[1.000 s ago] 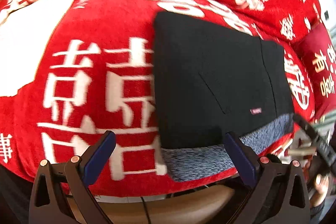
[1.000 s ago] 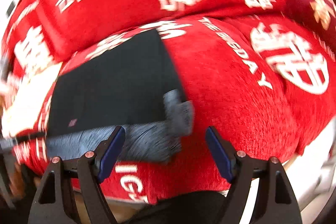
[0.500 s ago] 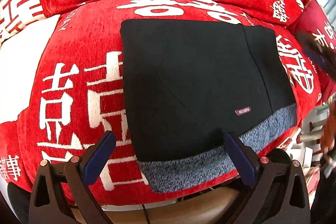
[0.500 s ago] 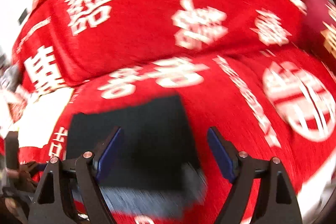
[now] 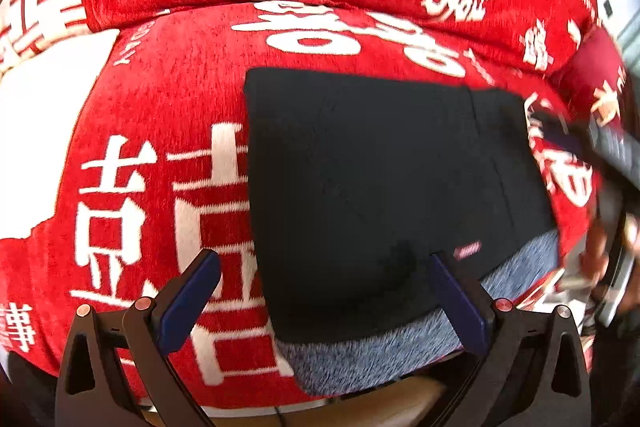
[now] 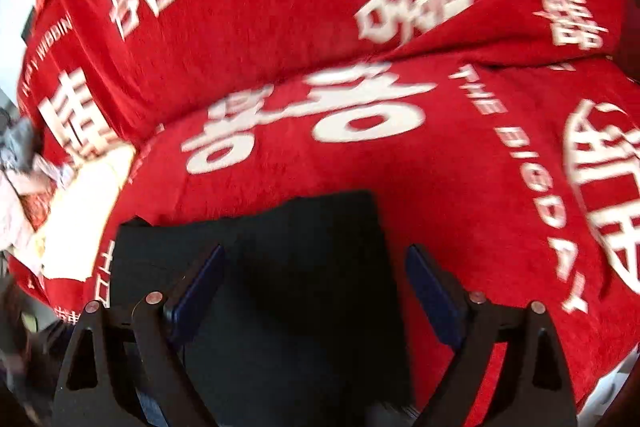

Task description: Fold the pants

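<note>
The left gripper (image 5: 324,287) is wide open, with nothing between its blue pads. It hangs over the near edge of the black pants (image 5: 384,187). The right gripper (image 6: 314,279) is opening wider and holds nothing; the pants (image 6: 288,287) lie under it, not touched. The pants are folded into a flat square with a grey band (image 5: 384,355) along the near side. They lie on the red sofa seat (image 5: 168,99), close to its front edge, with white letters all around.
</note>
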Tool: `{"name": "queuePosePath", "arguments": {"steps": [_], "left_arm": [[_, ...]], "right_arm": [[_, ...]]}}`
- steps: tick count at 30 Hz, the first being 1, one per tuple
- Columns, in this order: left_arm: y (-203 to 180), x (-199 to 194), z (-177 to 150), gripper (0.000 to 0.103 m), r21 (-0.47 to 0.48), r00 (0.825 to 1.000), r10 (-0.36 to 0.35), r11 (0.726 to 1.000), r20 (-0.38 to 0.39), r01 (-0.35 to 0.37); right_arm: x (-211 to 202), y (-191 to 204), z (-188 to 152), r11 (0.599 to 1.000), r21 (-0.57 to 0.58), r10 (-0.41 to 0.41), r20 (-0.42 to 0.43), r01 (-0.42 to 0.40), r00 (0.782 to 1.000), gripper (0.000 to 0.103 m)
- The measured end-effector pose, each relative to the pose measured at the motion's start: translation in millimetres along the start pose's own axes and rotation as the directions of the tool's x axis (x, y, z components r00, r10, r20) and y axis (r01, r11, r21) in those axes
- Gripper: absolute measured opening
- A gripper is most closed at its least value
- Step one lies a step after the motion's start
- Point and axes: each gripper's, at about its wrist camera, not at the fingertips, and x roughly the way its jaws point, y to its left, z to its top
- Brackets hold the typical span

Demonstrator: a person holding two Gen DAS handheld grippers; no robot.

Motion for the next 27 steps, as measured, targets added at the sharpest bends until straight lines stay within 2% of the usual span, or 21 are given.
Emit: {"name": "queuePosePath", "arguments": {"steps": [1,3,6,10,12,13,15,20,22,23,24,25,26,27], "left_arm": [[2.7,2.7,3.7,0.103,-0.013,0.999,-0.029,1.000,-0.015,0.029],[7.4,10.9,10.6,0.103,-0.041,0.995,-0.084,0.996,-0.047,0.082],[13.6,22.9,16.3,0.103,-0.071,0.989,-0.129,0.990,-0.069,0.124],[19.1,34.1,14.1,0.103,-0.061,0.988,-0.127,0.991,-0.085,0.122],[24.4,38.2,12.3,0.103,-0.067,0.983,-0.164,0.985,-0.087,0.158],[27.5,41.4,12.0,0.103,-0.082,0.978,-0.186,0.980,-0.089,0.179],[33.0,47.0,11.7,0.103,-0.111,0.971,-0.222,0.971,-0.089,0.212],[17.0,50.4,15.7,0.103,-0.071,0.978,-0.194,0.979,-0.070,0.189],[4.6,51.8,17.2,0.103,-0.038,0.986,-0.156,0.987,-0.064,0.154],[1.7,51.6,17.0,0.100,-0.032,0.988,-0.141,0.990,-0.057,0.140],[0.8,50.7,17.2,0.094,-0.030,0.989,-0.136,0.990,-0.051,0.135],[0.8,47.9,17.6,0.091,-0.028,0.990,-0.136,0.990,-0.040,0.135],[1.7,45.1,18.1,0.083,-0.026,0.990,-0.137,0.990,-0.033,0.137],[3.2,42.1,19.0,0.074,-0.025,0.990,-0.140,0.990,-0.027,0.140]], "right_arm": [[-3.3,-12.1,-7.9,1.000,0.024,0.008,-0.006,-0.008,1.000,0.097],[0.8,-36.4,-25.8,0.993,0.094,0.082,-0.055,-0.077,0.995,0.097],[19.3,-53.5,-52.7,0.975,0.171,0.170,-0.142,-0.145,0.975,0.097],[26.4,-46.1,-66.5,0.931,0.197,0.334,-0.111,-0.309,0.936,0.097],[32.8,-30.1,-69.4,0.928,0.145,0.362,-0.127,-0.344,0.924,0.097],[34.6,-21.6,-69.9,0.945,0.097,0.324,-0.129,-0.313,0.937,0.098],[35.5,-10.5,-69.6,0.959,0.043,0.282,-0.130,-0.279,0.951,0.101],[33.9,-3.7,-67.8,0.968,0.030,0.252,-0.110,-0.250,0.962,0.100],[29.5,-0.4,-70.2,0.975,0.008,0.219,-0.104,-0.220,0.970,0.094],[26.5,3.6,-69.6,0.977,0.000,0.212,-0.101,-0.213,0.972,0.087],[22.5,5.9,-69.9,0.979,-0.011,0.200,-0.098,-0.202,0.975,0.077],[17.6,7.2,-70.8,0.981,-0.022,0.191,-0.096,-0.194,0.977,0.071],[13.6,9.5,-70.7,0.981,-0.029,0.189,-0.092,-0.193,0.978,0.061],[7.8,13.2,-70.8,0.982,-0.044,0.182,-0.087,-0.186,0.979,0.057]]}}
